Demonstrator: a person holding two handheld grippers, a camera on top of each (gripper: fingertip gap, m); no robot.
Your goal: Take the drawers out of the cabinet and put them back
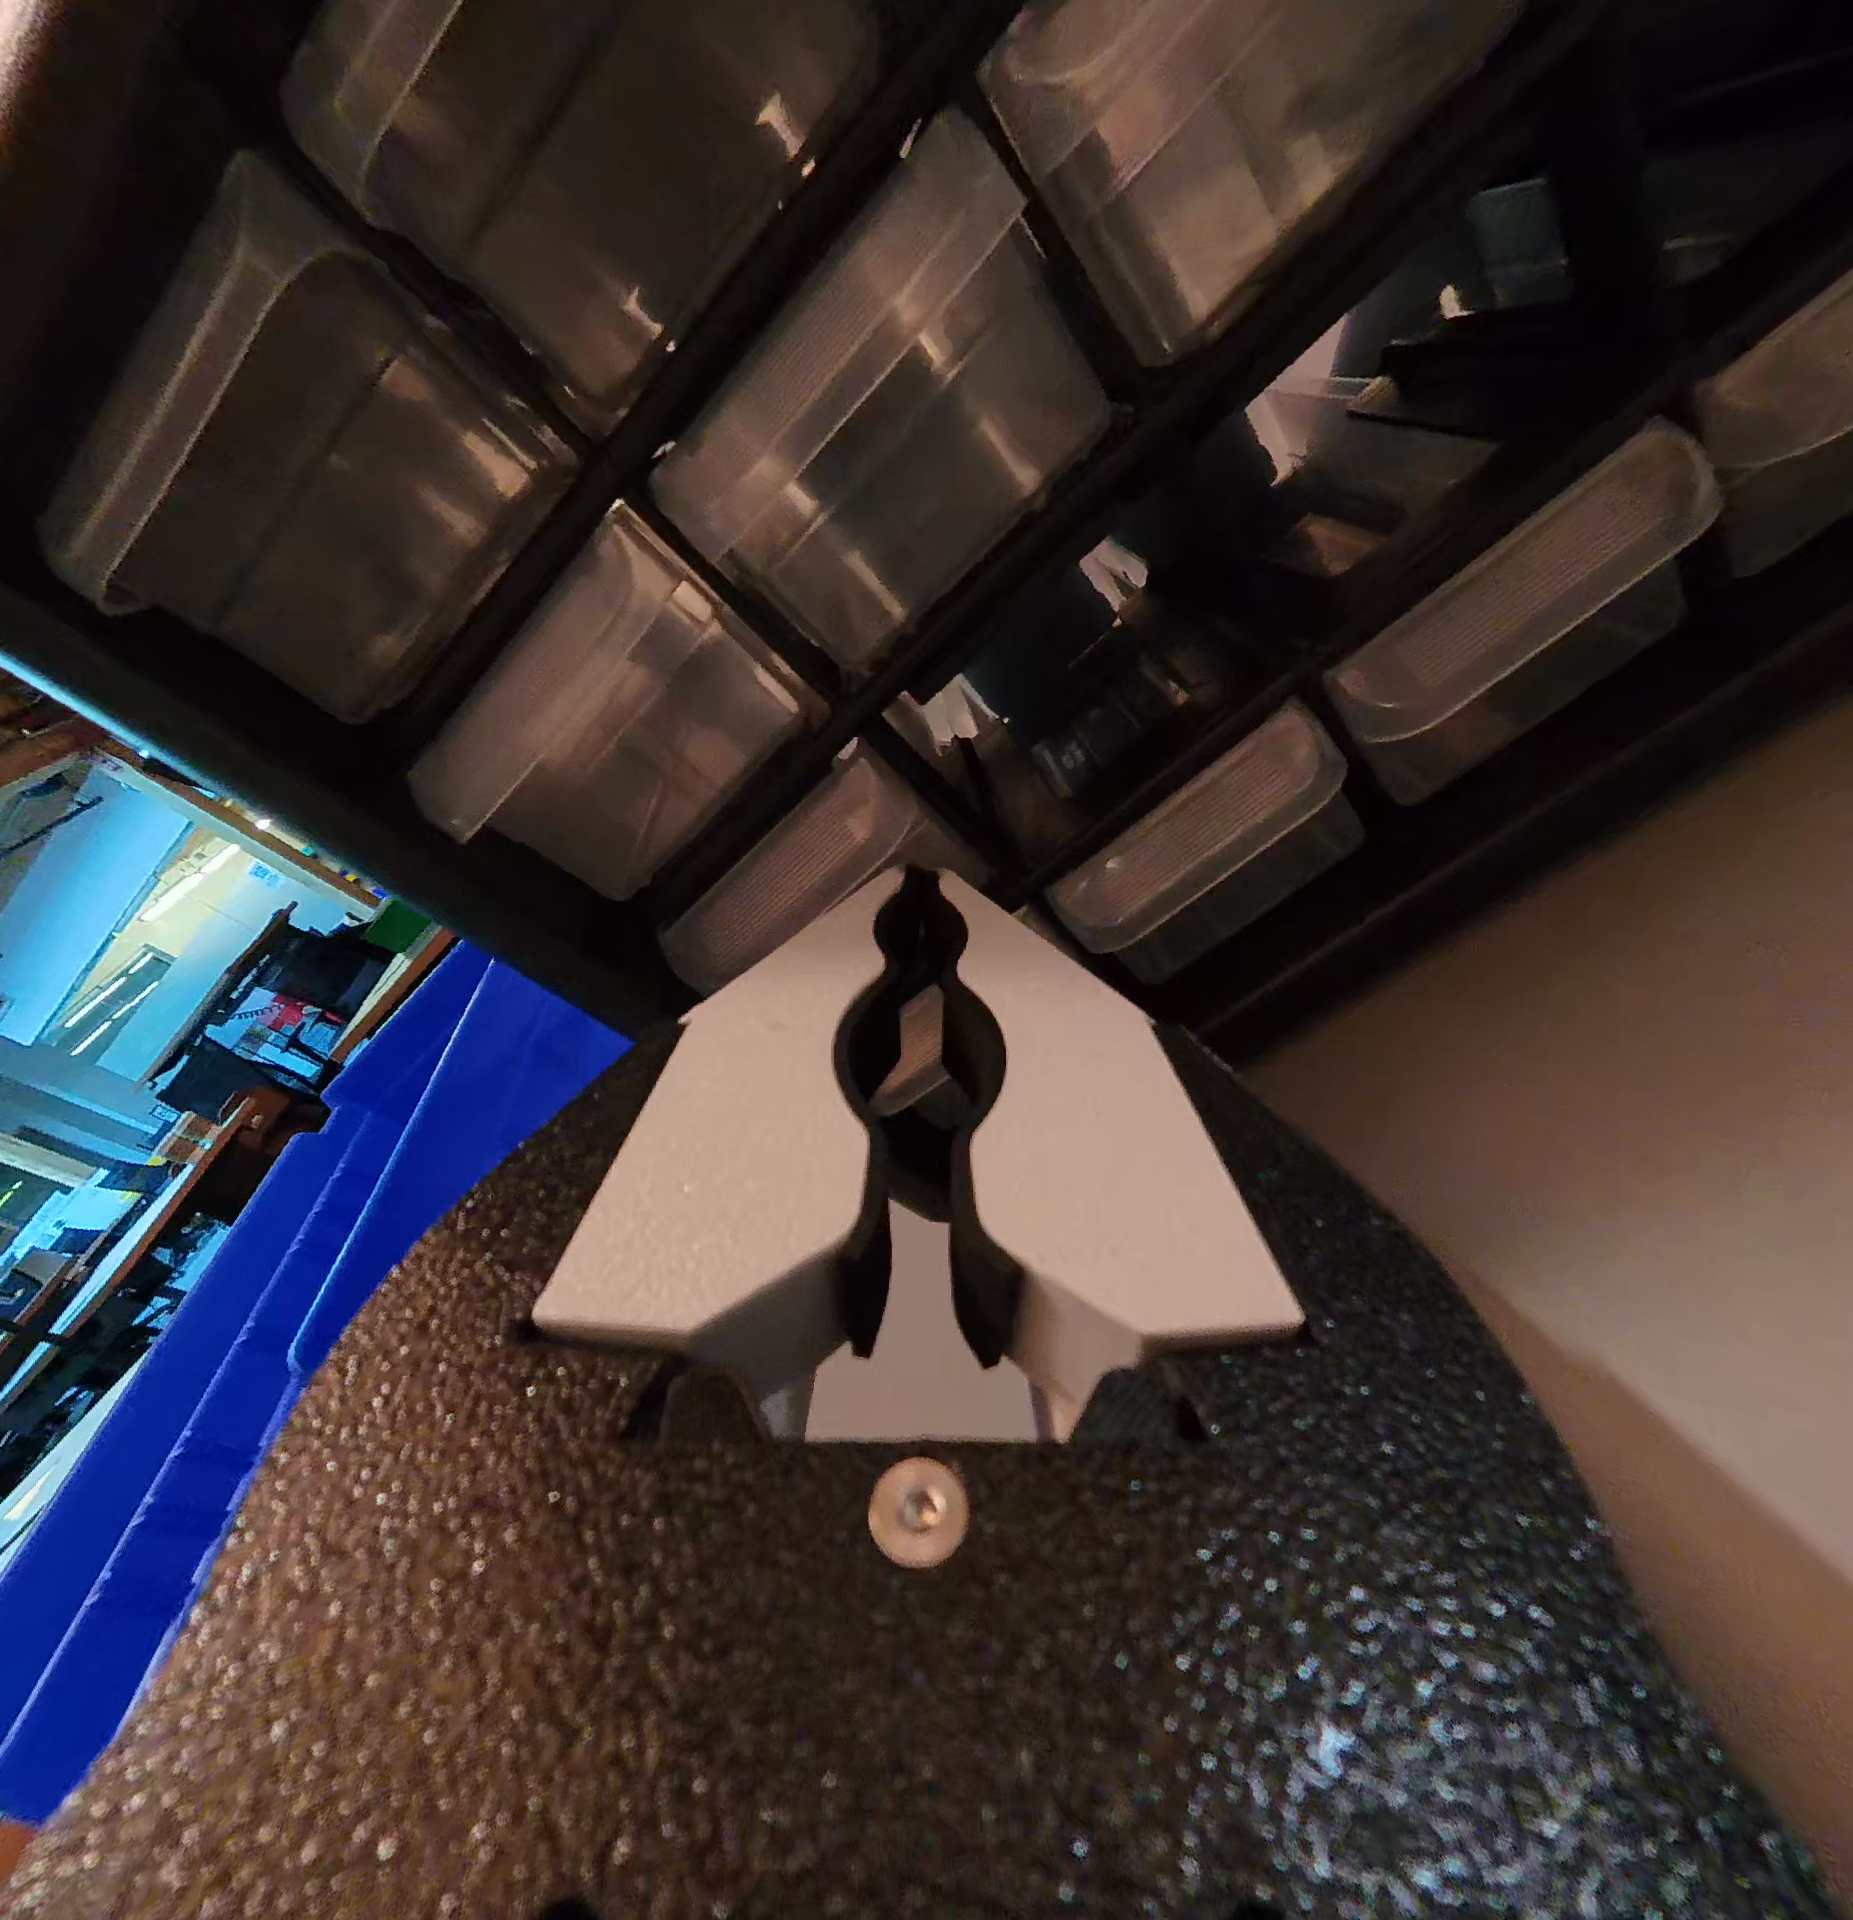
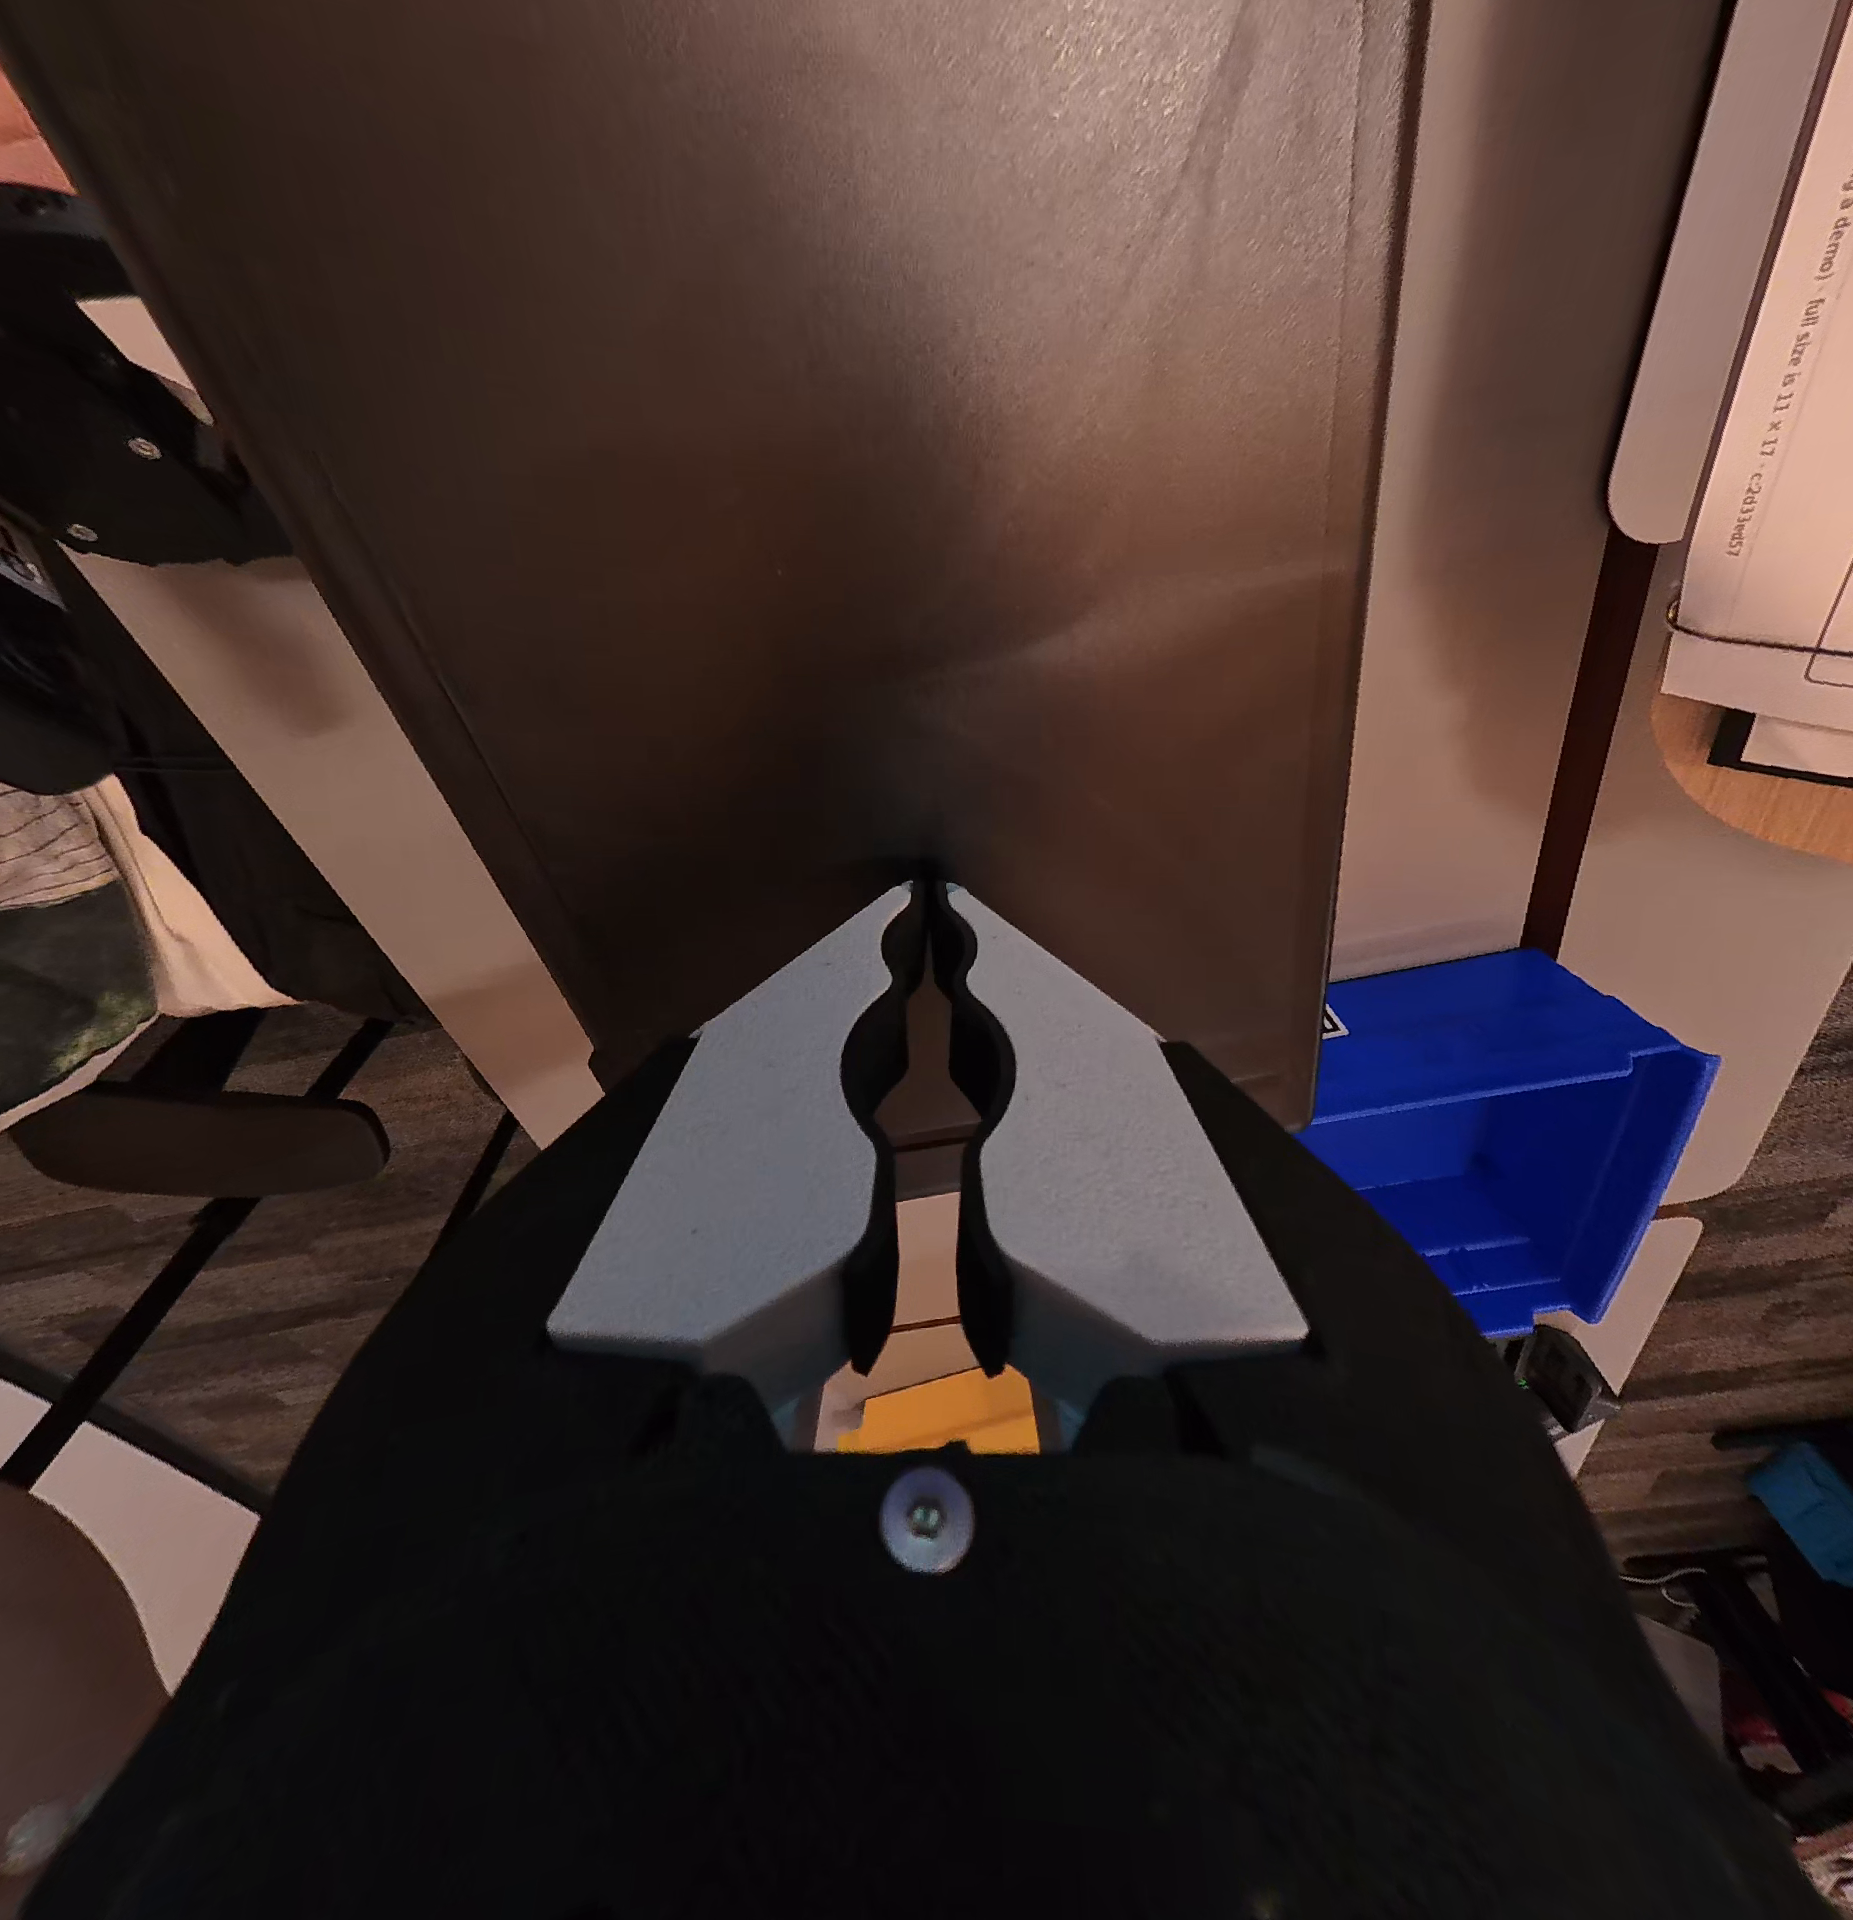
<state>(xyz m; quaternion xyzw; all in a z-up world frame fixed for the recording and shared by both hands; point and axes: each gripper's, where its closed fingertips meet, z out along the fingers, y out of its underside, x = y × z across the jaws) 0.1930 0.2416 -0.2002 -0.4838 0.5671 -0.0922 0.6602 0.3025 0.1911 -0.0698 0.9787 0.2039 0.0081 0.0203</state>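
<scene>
The black cabinet fills the left wrist view, tilted, with several translucent drawers pushed in. Two slots in one column stand empty and show clutter behind them. My left gripper is shut, its tips against the cabinet front by the corner drawer; I cannot tell whether it pinches the handle. In the right wrist view my right gripper is shut and empty, its tips touching the cabinet's plain dark outer panel.
A blue bin sits right of the cabinet, with printed paper sheets above it. Blue bins also show left of the cabinet. A black device and a chair base are at the left. The tan tabletop lies under the cabinet.
</scene>
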